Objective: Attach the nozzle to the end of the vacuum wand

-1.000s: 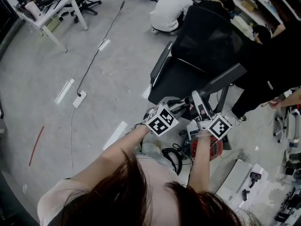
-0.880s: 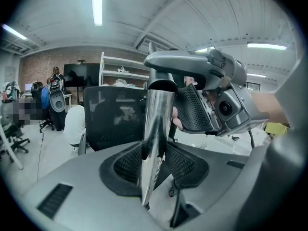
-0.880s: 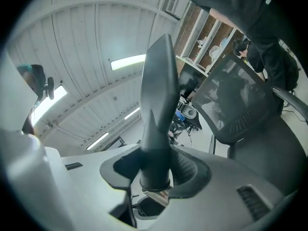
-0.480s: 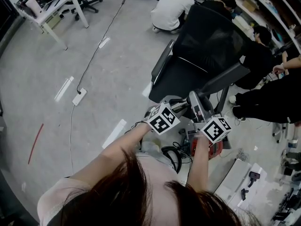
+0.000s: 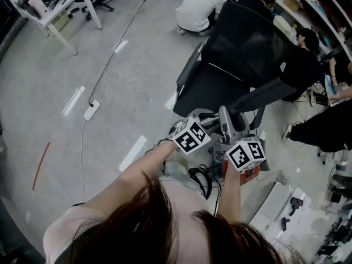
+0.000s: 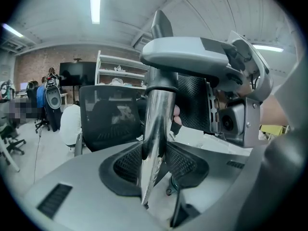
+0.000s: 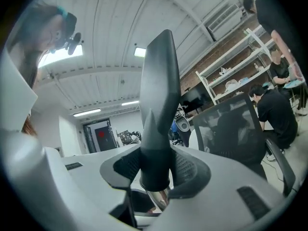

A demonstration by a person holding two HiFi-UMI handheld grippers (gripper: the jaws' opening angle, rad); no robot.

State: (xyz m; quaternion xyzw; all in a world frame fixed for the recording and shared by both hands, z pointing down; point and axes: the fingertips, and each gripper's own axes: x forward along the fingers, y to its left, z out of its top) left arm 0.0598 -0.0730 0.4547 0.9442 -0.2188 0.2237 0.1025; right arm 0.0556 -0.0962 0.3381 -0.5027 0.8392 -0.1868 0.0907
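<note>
A chrome vacuum wand [image 6: 155, 129] runs up between the jaws of my left gripper [image 6: 155, 160], which is shut on it. The dark tapered nozzle [image 7: 159, 114] stands upright in my right gripper [image 7: 156, 170], shut round its collar. The wand's shiny end [image 7: 161, 196] shows just under that collar, touching or inside it. In the head view the left gripper [image 5: 204, 130] and the right gripper [image 5: 234, 136] are held close together in front of the person, with the grey nozzle [image 5: 225, 119] rising between them. From the left gripper view the right gripper [image 6: 207, 57] sits on top of the wand.
A black mesh office chair [image 5: 236, 59] stands right behind the grippers. The red vacuum body [image 5: 246, 173] and black cables [image 5: 202, 181] lie on the floor below. People crouch at the back [image 5: 198, 7] and stand at the right [image 5: 324, 131]. A power strip [image 5: 91, 110] lies left.
The right gripper has dropped and shifted slightly left, closer to the left gripper, with the nozzle in it. The left gripper has barely moved. People at the right have shifted.
</note>
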